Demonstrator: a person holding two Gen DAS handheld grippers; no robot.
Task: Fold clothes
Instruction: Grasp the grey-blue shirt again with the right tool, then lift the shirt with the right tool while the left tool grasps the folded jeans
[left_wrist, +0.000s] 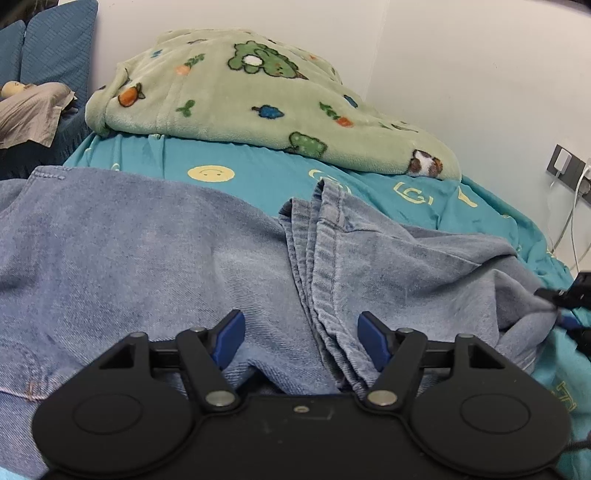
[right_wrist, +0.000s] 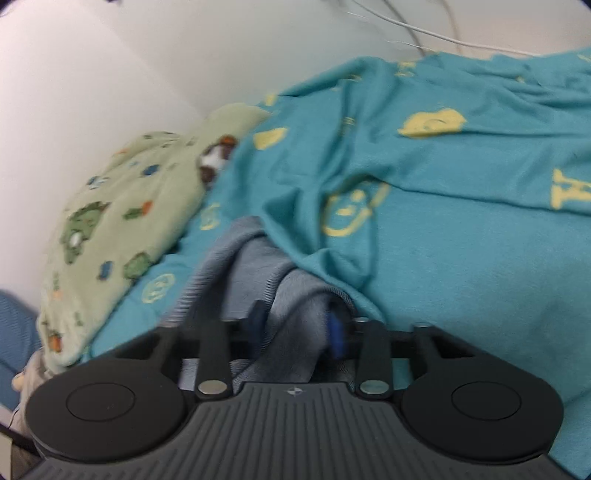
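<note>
- My left tongs (left_wrist: 301, 341): jaws wide apart, holding nothing, poised low over the jeans (left_wrist: 147, 251).
- My right tongs (right_wrist: 297, 328): closed on a bunched denim fold at the jeans' edge; this view is blurred.
- Jeans lie spread on the teal sheet (left_wrist: 266, 173), a hemmed leg end (left_wrist: 332, 229) doubled over on top.
- Judgement: denim is heavy, limp, not slippery; grip at stitched hems or seams, where layers hold together.
- Green blanket (left_wrist: 236, 92) lies beyond, apart.

Even soft indoor light, faint shadows; right wrist view motion-blurred, left sharp; fisheye-bent edges, dark corners.
</note>
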